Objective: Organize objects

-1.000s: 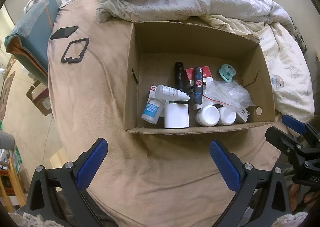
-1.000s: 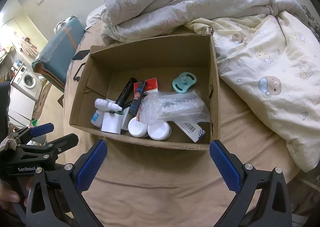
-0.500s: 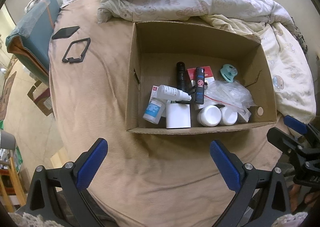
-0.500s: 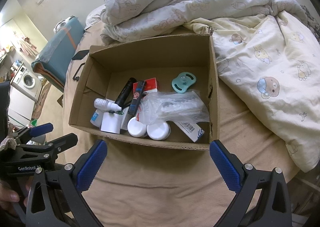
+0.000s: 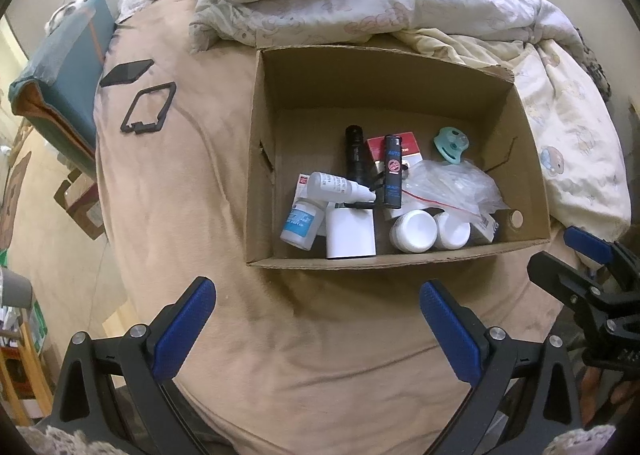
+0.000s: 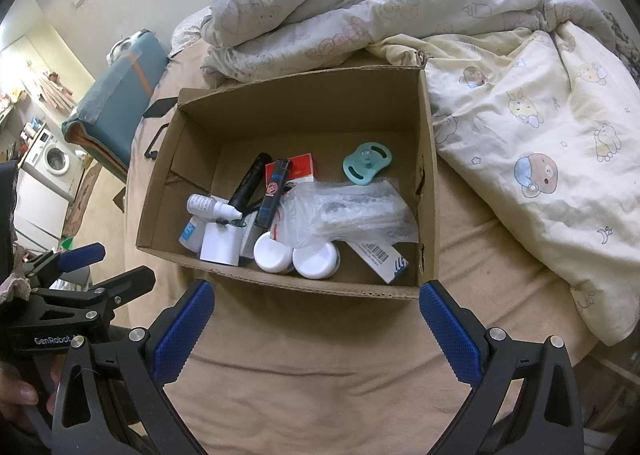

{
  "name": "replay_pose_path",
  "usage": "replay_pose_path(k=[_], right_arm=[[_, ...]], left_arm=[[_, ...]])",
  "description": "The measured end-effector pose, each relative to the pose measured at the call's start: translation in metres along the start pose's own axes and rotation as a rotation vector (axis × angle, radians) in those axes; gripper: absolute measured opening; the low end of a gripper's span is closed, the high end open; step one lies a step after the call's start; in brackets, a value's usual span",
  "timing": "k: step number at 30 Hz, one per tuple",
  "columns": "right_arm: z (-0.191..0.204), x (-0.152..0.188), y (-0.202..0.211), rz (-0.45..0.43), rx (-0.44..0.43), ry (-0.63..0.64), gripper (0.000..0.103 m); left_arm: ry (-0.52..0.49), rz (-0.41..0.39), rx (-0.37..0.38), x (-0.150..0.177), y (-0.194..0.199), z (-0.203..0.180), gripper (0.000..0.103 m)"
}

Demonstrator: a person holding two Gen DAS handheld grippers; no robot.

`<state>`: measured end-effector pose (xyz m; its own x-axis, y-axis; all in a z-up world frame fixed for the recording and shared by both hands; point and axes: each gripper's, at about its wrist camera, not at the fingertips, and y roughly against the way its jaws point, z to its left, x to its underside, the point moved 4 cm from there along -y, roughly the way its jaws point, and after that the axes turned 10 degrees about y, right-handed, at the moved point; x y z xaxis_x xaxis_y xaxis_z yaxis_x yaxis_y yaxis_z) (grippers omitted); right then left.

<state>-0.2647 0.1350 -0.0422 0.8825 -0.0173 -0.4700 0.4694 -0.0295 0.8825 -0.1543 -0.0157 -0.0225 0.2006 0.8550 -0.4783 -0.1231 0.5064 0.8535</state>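
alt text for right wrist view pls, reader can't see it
An open cardboard box of small items, including a teal pacifier and two white-lidded jars, sits on a tan bed. The open, empty right gripper hovers before it.

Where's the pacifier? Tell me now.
The teal pacifier lies inside the cardboard box, at its far right, just behind the clear plastic bag in both views.

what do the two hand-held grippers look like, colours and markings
Both match: the left hand-held gripper and right hand-held gripper have black angular frames with triangular cut-outs, silver bolt heads and textured blue finger pads. The right wrist view shows white "GenRobot" lettering on the left one's body. No cables are visible.
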Motion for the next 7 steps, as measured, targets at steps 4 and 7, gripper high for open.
replay_pose_path(k=[4,7], right_arm=[[0.0005,-0.0002,-0.0001,-0.001,0.0,0.0,0.103],[0.0005,-0.0002,-0.0001,0.0,0.0,0.0,0.103]], left_arm=[[-0.008,-0.015,0.007,-0.0002,0.0033,-0.0028,0.102],[-0.005,-0.017,0.01,-0.001,0.0036,-0.0027,0.102]])
